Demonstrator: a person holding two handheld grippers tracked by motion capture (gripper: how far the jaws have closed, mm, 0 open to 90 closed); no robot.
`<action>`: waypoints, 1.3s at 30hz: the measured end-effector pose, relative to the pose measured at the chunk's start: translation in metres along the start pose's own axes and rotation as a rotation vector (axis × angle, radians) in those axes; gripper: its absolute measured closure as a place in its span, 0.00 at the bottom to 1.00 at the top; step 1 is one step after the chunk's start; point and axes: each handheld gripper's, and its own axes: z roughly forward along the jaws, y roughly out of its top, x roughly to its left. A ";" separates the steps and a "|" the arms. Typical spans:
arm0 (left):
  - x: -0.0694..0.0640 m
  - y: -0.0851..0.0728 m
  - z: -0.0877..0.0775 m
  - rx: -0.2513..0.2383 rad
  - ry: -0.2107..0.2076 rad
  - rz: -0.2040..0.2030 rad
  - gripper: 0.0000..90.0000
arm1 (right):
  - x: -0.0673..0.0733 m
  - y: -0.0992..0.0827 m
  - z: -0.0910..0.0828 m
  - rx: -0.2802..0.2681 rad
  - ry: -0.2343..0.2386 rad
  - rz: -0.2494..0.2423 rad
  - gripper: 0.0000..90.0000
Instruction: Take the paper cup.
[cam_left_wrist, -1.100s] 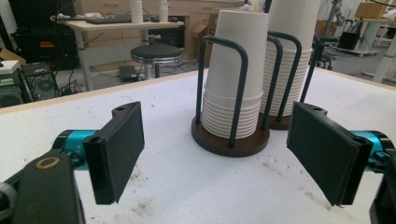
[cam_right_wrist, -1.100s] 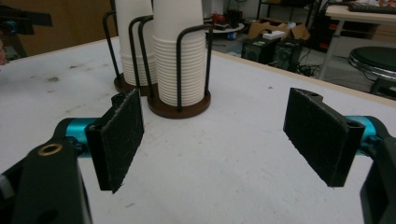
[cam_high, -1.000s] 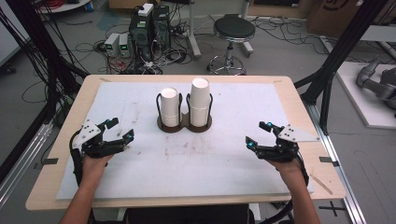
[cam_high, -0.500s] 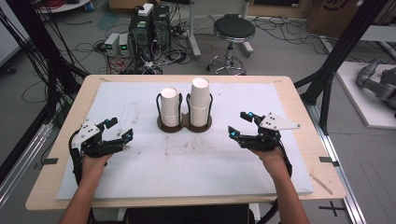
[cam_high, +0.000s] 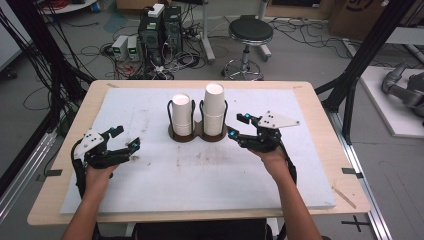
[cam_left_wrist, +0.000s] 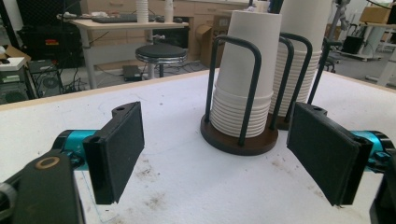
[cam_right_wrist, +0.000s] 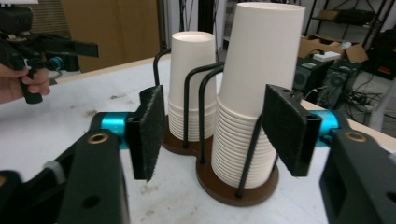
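Two upside-down stacks of white paper cups stand in a dark wooden holder (cam_high: 195, 136) with black wire loops, a shorter stack (cam_high: 182, 114) at left and a taller stack (cam_high: 214, 107) at right. My right gripper (cam_high: 239, 125) hovers just right of the holder and points at it. Its jaws have just been closing, are still apart, and have nothing between them. In the right gripper view the taller stack (cam_right_wrist: 261, 70) looms just ahead of the gripper (cam_right_wrist: 218, 128). My left gripper (cam_high: 127, 137) rests open at the mat's left, facing the cups (cam_left_wrist: 245, 79) from a distance.
A stained white mat (cam_high: 210, 175) covers the wooden table (cam_high: 325, 125). Beyond the far edge are a stool (cam_high: 246, 35), computers (cam_high: 160, 27) and cables on the floor. Black frame posts (cam_high: 360, 65) stand at the right.
My right gripper has moved left across the mat to the cup holder, and its jaws have narrowed. The left gripper has stayed where it was.
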 end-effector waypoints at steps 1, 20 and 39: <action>0.000 0.000 0.000 0.000 -0.001 0.000 0.21 | 0.000 0.000 0.002 -0.003 0.002 0.001 0.50; 0.003 -0.001 -0.001 -0.006 0.002 -0.015 0.21 | 0.024 0.003 0.066 0.009 0.041 -0.075 0.95; 0.003 -0.001 -0.001 -0.002 -0.001 -0.015 0.21 | 0.044 0.006 0.111 0.002 0.048 -0.023 1.00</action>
